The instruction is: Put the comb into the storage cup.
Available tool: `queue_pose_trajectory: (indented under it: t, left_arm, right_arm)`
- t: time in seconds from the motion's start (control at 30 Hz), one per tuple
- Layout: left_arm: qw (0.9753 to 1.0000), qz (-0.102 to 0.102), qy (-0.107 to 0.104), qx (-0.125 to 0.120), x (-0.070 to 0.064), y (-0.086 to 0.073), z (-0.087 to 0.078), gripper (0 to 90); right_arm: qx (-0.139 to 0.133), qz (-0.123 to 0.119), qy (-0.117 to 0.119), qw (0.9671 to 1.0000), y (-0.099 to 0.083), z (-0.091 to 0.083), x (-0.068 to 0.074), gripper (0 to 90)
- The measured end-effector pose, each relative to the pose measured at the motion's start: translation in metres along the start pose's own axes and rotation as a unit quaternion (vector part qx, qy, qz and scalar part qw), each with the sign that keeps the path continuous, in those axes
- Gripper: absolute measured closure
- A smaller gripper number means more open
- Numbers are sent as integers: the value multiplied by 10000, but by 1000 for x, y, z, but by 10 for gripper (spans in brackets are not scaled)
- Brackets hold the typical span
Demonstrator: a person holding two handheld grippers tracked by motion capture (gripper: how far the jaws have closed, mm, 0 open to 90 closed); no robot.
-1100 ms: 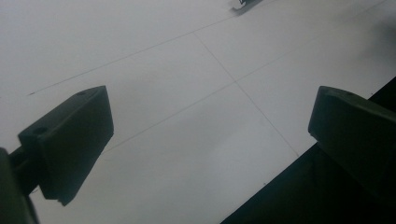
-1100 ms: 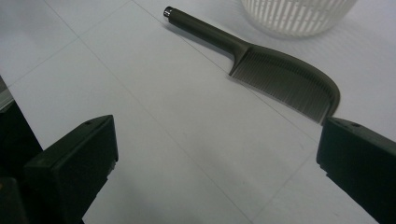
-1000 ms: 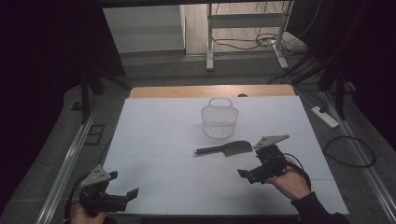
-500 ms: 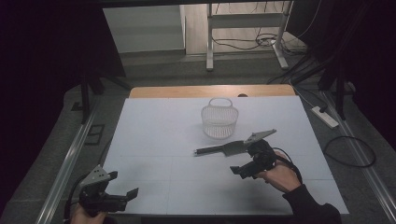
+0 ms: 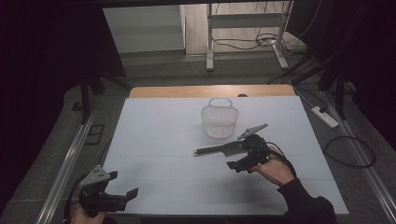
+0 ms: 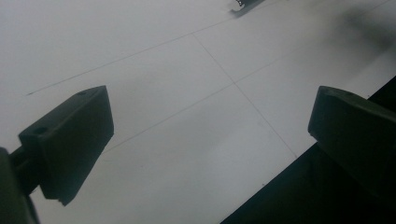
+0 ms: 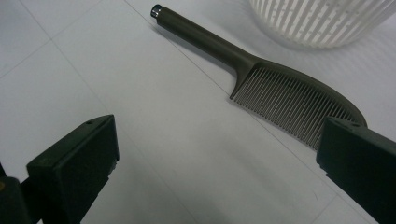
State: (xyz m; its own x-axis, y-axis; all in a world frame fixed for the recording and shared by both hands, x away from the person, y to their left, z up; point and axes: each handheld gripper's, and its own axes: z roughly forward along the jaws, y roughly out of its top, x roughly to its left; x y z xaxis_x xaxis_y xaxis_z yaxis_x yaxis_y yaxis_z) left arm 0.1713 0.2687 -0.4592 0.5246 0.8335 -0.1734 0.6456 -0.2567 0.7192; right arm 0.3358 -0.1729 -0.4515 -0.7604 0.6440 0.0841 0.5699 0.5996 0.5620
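Dark grey comb [image 7: 261,77] lies flat on white table sheet [image 5: 154,135], handle end pointing away from white slatted basket [image 5: 219,120], which stands just behind it. Right gripper [image 5: 243,161] hovers just beside the comb's toothed end, jaws spread wide, nothing between them. Left gripper [image 5: 122,196] sits well apart at the near left table edge, jaws also wide open, empty, over bare sheet.

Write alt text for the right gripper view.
A dark comb lies flat on the white table, handle pointing up-left, teeth facing the camera. The right tool hangs open just short of it, and the slatted base of a white basket shows at top right.
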Motion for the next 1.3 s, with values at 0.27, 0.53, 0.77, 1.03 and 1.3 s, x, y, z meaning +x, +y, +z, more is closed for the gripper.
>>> queue_pose_trajectory:
  t: [0.27,0.53,0.77,1.03,1.3]
  left_arm:
    - [10000,-12,-17,2,0,0,0,11]
    - [10000,-45,-41,-15,1,0,0,10]
    - [10000,-51,-48,-16,1,0,0,10]
    - [10000,-60,-61,-20,2,0,0,10]
    - [10000,-62,-70,-21,2,0,0,10]
  right_arm:
    - [137,62,47,9999,13,9,0,0]
    - [266,-4,65,9996,23,21,0,0]
    - [406,76,103,9991,33,31,0,0]
    - [397,68,188,9990,42,40,-1,0]
    - [438,-25,72,9990,52,49,0,0]
